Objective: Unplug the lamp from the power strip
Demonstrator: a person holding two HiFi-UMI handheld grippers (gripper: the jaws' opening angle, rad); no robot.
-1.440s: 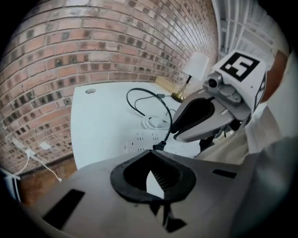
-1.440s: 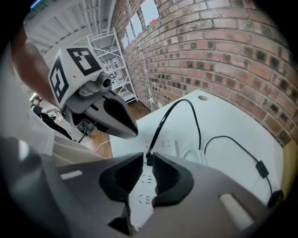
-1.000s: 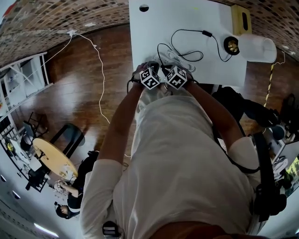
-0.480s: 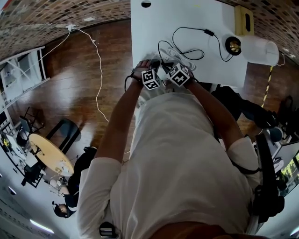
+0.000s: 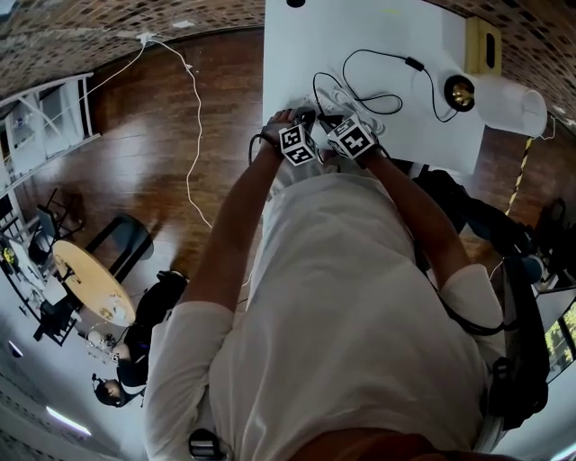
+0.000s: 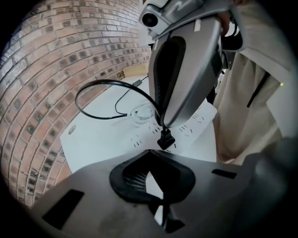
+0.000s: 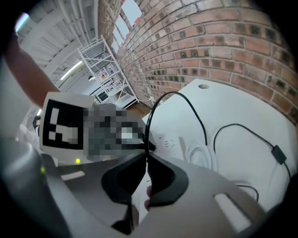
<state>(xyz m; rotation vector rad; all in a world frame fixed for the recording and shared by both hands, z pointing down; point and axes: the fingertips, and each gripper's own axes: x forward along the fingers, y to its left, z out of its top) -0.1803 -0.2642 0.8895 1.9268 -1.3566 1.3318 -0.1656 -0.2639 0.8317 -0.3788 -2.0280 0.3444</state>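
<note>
A white power strip (image 6: 195,122) lies on the white table (image 5: 396,27) near its front edge. A black plug (image 6: 166,139) stands in one of its sockets. Its black cord (image 7: 186,104) loops across to the lamp (image 5: 461,92) with a white shade. My right gripper (image 7: 146,160) is shut on the cord just above the plug; its jaws have just been closing with the cord between them. My left gripper (image 6: 151,179) sits low over the strip's near end, beside the right gripper (image 6: 164,126). A thin white gap shows between its pads; whether they pinch the strip is unclear.
A coiled white cable (image 6: 142,112) lies on the table beyond the strip. A yellowish box (image 5: 483,45) stands at the far right by the brick wall (image 6: 56,69). The cord's inline switch (image 5: 414,63) rests mid-table. A white cable (image 5: 193,135) trails over the wooden floor at left.
Both grippers have kept their place at the power strip. Their marker cubes have rolled a little, and the head view has shifted slightly.
</note>
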